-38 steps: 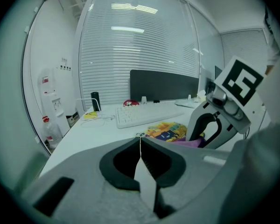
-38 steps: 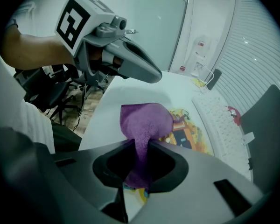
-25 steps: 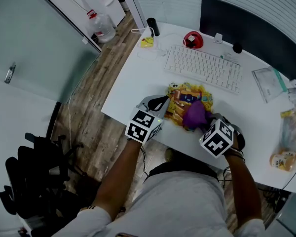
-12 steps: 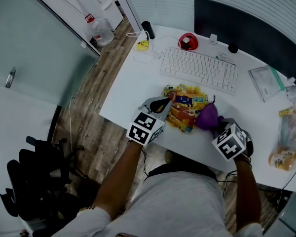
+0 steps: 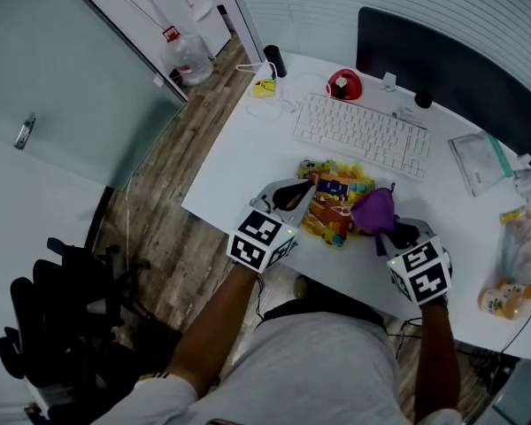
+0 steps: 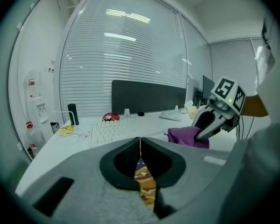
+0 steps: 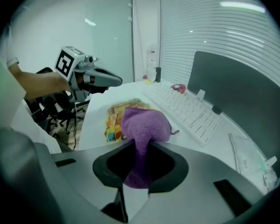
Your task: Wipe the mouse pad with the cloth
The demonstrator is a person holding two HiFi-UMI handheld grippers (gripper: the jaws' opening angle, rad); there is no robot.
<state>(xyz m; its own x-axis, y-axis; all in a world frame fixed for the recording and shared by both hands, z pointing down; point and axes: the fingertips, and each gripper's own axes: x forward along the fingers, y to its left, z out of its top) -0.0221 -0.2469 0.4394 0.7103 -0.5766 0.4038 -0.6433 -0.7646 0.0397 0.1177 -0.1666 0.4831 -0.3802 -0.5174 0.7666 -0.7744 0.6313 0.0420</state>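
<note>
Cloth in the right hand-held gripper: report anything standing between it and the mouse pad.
Nothing visible does. The purple cloth already sits at the mouse pad's right edge; the left hand-held gripper only pinches the pad's left edge.

Pad pinched, cloth bunched.
The yellow-orange printed mouse pad (image 5: 330, 204) lies flat, one edge nipped in my left tongs (image 5: 298, 189). The purple cloth (image 5: 374, 208), clamped crumpled in my right tongs (image 5: 392, 234), rests on the pad's edge nearest them.

Right tongs (image 7: 137, 171) tight on purple cloth (image 7: 144, 125), bunched end on the colourful mouse pad (image 7: 113, 118).
</note>
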